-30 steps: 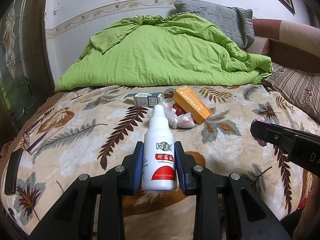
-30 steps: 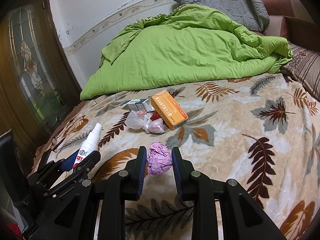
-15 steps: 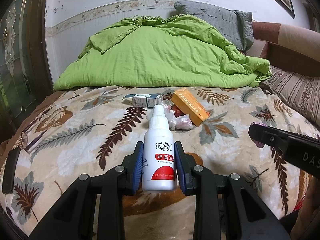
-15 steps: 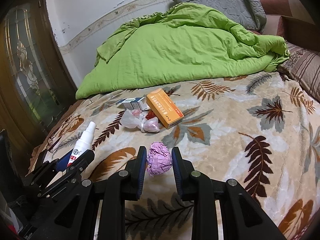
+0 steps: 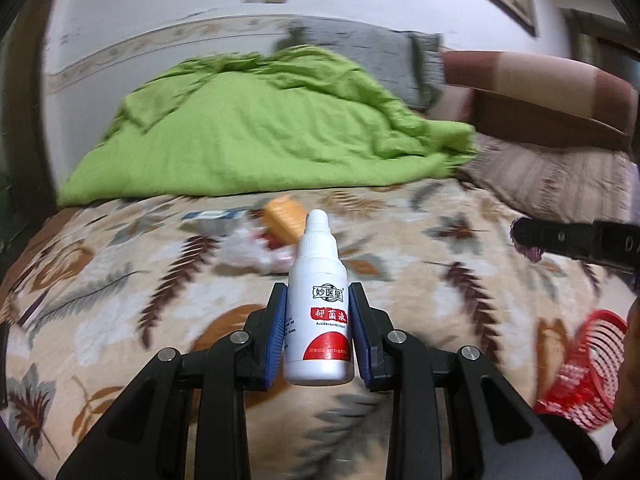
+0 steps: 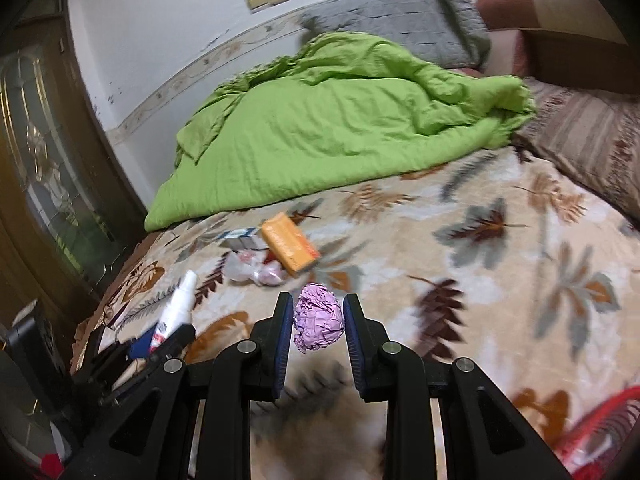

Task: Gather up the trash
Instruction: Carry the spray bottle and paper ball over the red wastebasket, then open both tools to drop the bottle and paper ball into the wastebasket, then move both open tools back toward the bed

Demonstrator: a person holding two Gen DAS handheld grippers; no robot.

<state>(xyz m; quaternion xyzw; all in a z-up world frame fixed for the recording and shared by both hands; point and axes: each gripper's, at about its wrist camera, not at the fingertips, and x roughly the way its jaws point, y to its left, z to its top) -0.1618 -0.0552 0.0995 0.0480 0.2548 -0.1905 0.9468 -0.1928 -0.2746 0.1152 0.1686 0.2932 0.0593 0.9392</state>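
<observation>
My left gripper (image 5: 318,300) is shut on a white spray bottle (image 5: 319,320) with a red label, held upright above the leaf-print blanket. My right gripper (image 6: 318,312) is shut on a crumpled pink paper ball (image 6: 319,323). In the left wrist view the right gripper's black finger (image 5: 576,238) reaches in from the right; in the right wrist view the white spray bottle (image 6: 174,314) shows at the lower left. On the blanket farther off lie an orange box (image 6: 291,247), a small white and blue box (image 6: 240,237) and a crumpled clear plastic bag (image 6: 252,270). A red mesh basket (image 5: 582,372) appears at the lower right.
A green duvet (image 5: 256,136) is heaped at the back of the bed, with a grey pillow (image 6: 392,20) and striped pillows (image 5: 560,176) toward the headboard on the right. A dark wooden door with glass (image 6: 44,184) stands at the left.
Both grippers have drawn back from the bed and swung to the right, each keeping its load. The red basket has come into view at the lower right, and the picture is now motion-blurred.
</observation>
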